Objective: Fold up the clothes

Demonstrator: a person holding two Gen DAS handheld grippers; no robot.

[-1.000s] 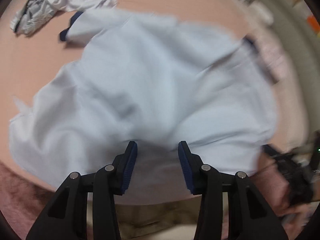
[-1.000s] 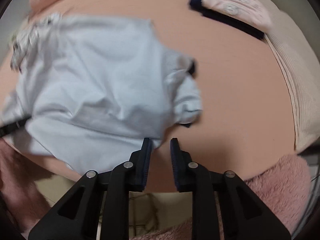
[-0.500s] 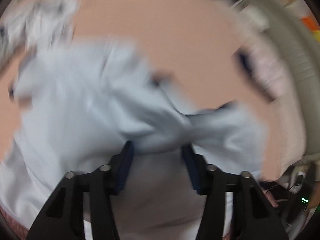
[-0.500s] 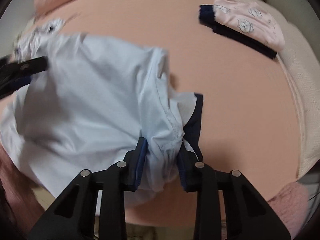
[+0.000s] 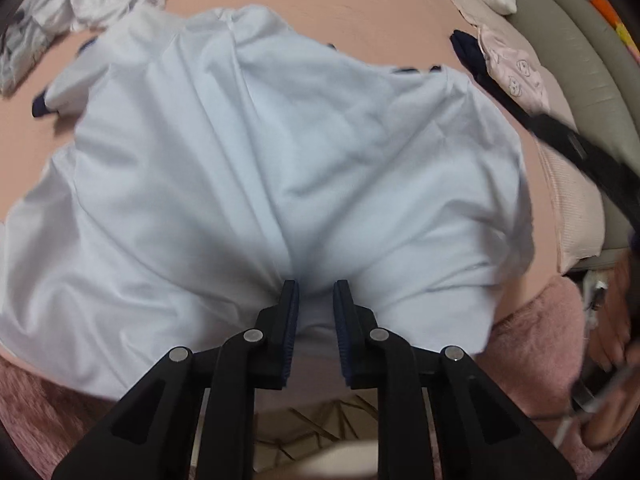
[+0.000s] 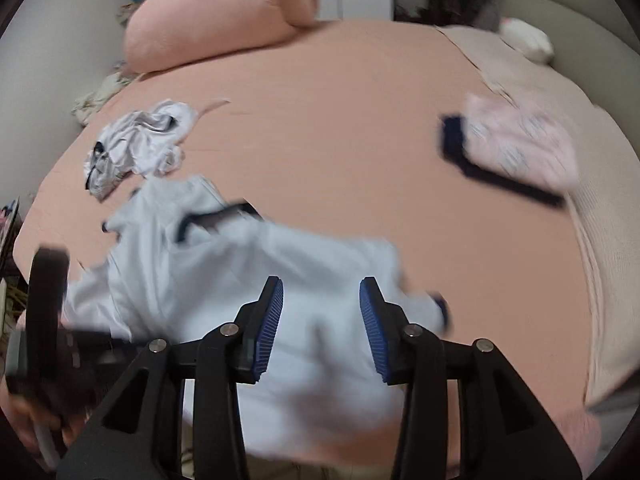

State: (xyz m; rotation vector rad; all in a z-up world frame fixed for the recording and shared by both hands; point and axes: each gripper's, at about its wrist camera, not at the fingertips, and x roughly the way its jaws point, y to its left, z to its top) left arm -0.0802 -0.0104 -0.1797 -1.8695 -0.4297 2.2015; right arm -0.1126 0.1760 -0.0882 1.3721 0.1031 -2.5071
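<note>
The light blue shirt (image 5: 280, 168) lies spread and rumpled on the peach bed sheet (image 6: 340, 128), its near hem reaching the near edge of the bed, where a fuzzy pink blanket (image 5: 536, 344) hangs below it. The left gripper (image 5: 316, 292) sits at that hem with its jaws narrowed to a small gap; a fold of the shirt bunches between them, though whether the pads actually pinch it cannot be told. The right gripper (image 6: 321, 292) hovers over the shirt's right part with its jaws wide apart and nothing between them; that view is blurred. In the right wrist view the left gripper shows as a dark blurred shape at the shirt's left edge, held by a hand (image 6: 24, 420). The shirt's navy-trimmed sleeves lie at its far corners. Just beyond the shirt, to its far left, is a crumpled white garment (image 6: 136, 140). Well to the shirt's right a folded pink garment (image 6: 524, 144) rests on a folded navy one (image 6: 456, 148), at the border of a beige ribbed cover (image 6: 600, 220). Between shirt and folded pile the sheet lies bare. Far beyond the shirt a pink bolster (image 6: 220, 12) lies by the wall (image 6: 48, 40), and a grey-green padded edge (image 5: 568, 40) curves around the right side.
</note>
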